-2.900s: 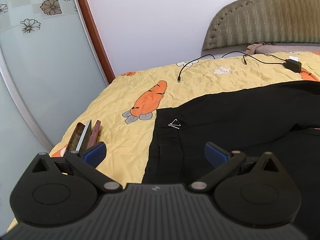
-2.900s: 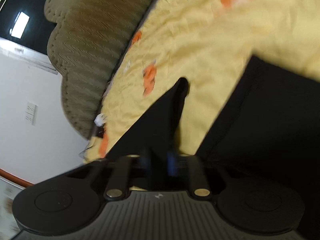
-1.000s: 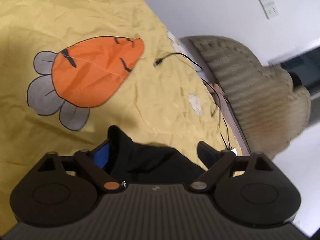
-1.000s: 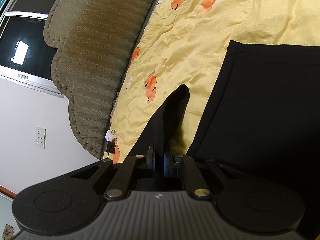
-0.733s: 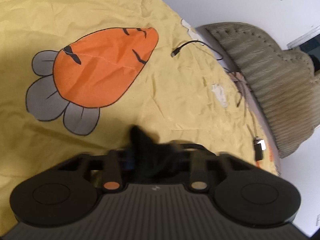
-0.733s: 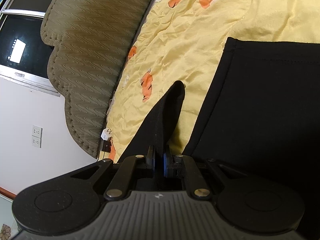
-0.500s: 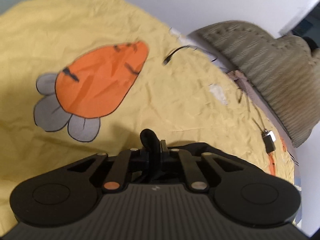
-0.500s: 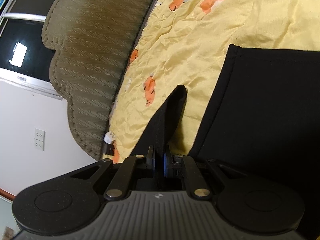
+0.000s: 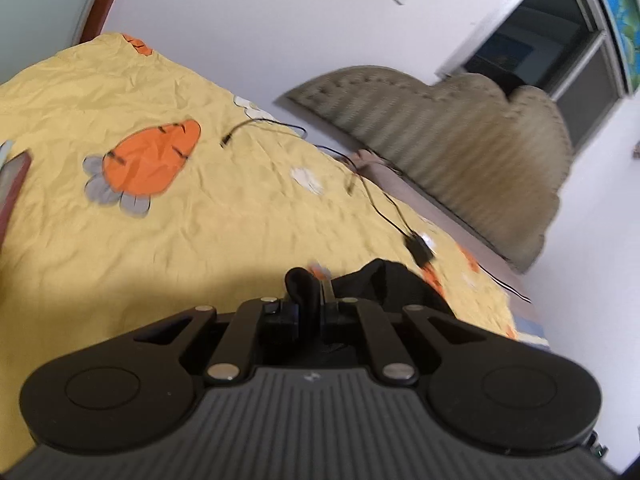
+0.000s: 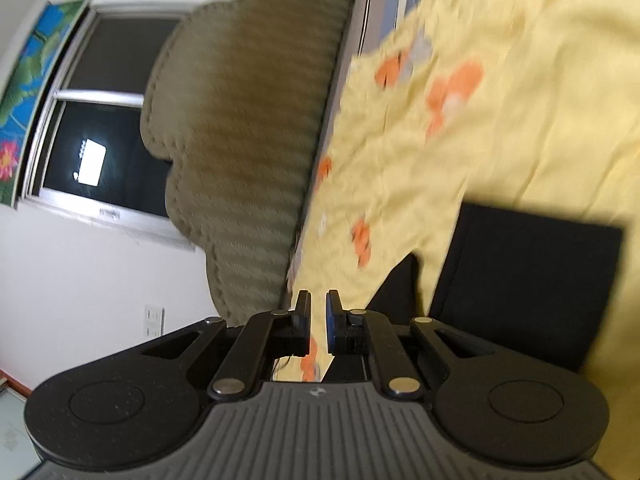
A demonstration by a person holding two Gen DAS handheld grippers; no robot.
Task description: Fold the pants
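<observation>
In the left wrist view, a dark red edge (image 9: 10, 188) of something shows at the far left, too cut off to name. The yellow bed (image 9: 208, 236) fills the middle, with a carrot print (image 9: 150, 164) on the sheet. Right of the print a black cable (image 9: 260, 123) runs across the sheet to a charger (image 9: 419, 246), near the headboard (image 9: 460, 152). The left claw (image 9: 310, 298) is clamped on the pants (image 9: 386, 284): a black fold sticks up between its pads and the rest bunches just to the right, lifted off the sheet. A window (image 9: 532, 52) sits at the upper right.

In the right wrist view, the window (image 10: 92, 160) is on the left and the headboard (image 10: 248, 120) in the middle. The right claw (image 10: 318, 318) has its fingers drawn nearly together, and the bed (image 10: 520, 120) shows through the thin slit between them. A strip of the pants (image 10: 528, 280) rises just beside its right finger; I cannot tell whether it is pinched. The broad black panel lies flat on the bed at right. This view is blurred.
</observation>
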